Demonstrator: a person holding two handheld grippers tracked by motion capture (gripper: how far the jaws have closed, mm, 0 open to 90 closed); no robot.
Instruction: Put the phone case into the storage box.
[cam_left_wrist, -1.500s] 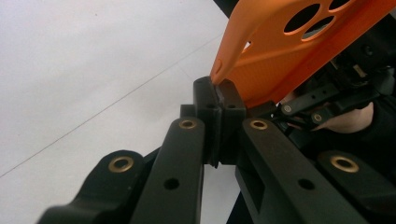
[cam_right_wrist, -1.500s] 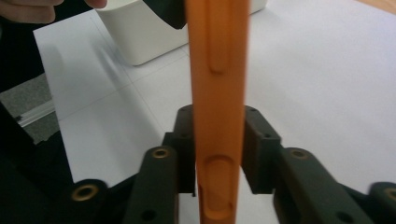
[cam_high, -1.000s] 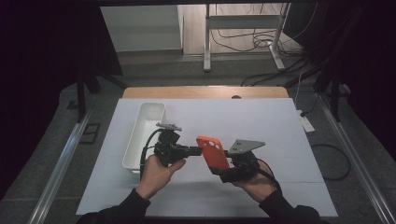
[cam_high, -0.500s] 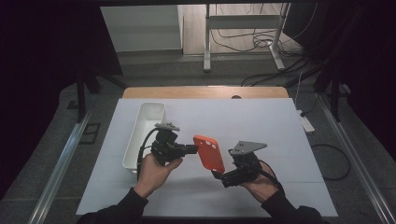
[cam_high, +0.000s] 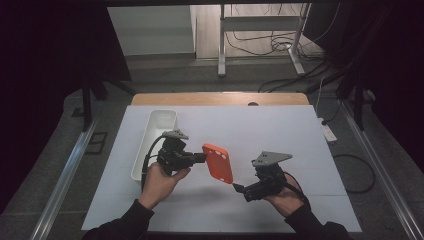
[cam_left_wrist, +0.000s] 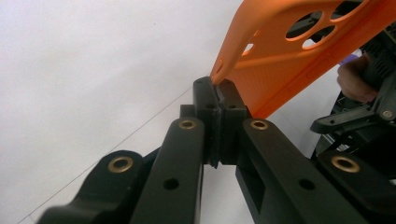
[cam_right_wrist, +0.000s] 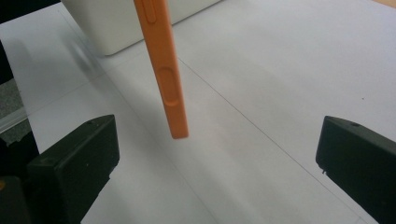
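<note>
An orange phone case (cam_high: 218, 162) hangs above the white table, pinched at one edge by my left gripper (cam_high: 202, 157), which is shut on it. In the left gripper view the pads (cam_left_wrist: 208, 100) clamp the rim of the case (cam_left_wrist: 289, 60) beside its camera holes. My right gripper (cam_high: 235, 189) sits lower right of the case, open. Its jaws have just been opening; in the right gripper view they stand wide (cam_right_wrist: 217, 154), and the case's lower end (cam_right_wrist: 166, 79) hangs between and beyond them, touching neither.
A long white bin (cam_high: 152, 135) stands on the table left of my left hand; it also shows in the right gripper view as the white bin (cam_right_wrist: 126, 23) behind the case. A wooden strip (cam_high: 220, 98) edges the far side.
The right gripper has let go of the orange case, opened wide and drawn back toward the lower right. The left gripper keeps the case, which has stayed in about the same place.
</note>
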